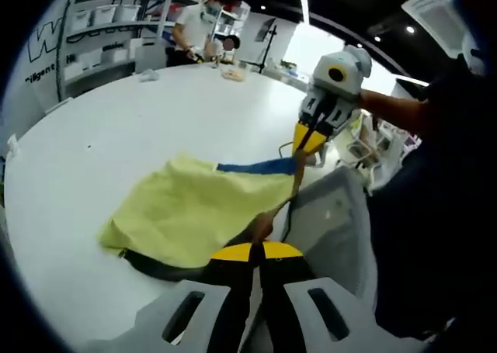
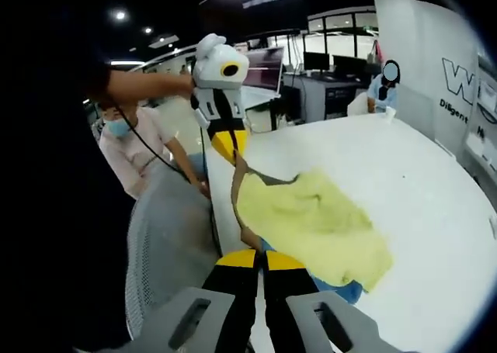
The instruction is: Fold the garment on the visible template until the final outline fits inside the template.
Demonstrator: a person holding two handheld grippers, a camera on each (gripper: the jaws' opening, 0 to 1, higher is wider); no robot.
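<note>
left hand-held gripper [image 1: 256, 250] with yellow-tipped black jaws pinched shut on an edge of the pale yellow cloth garment [image 1: 186, 209], lifted at the near rim of the round white desk [image 1: 116, 128]. right hand-held gripper [image 2: 255, 257] likewise clamped on the same garment edge, cloth stretched taut between the two and the rest spread limp on the desk. blue fabric strip [image 1: 256, 167] peeking from under the yellow cloth; grey mesh chair back [image 2: 167, 244] just beside the desk edge.

Your yellow garment [image 1: 190, 209] is soft matt cloth w/ creases; table [image 1: 116, 128] is smooth white, slightly glossy.
</note>
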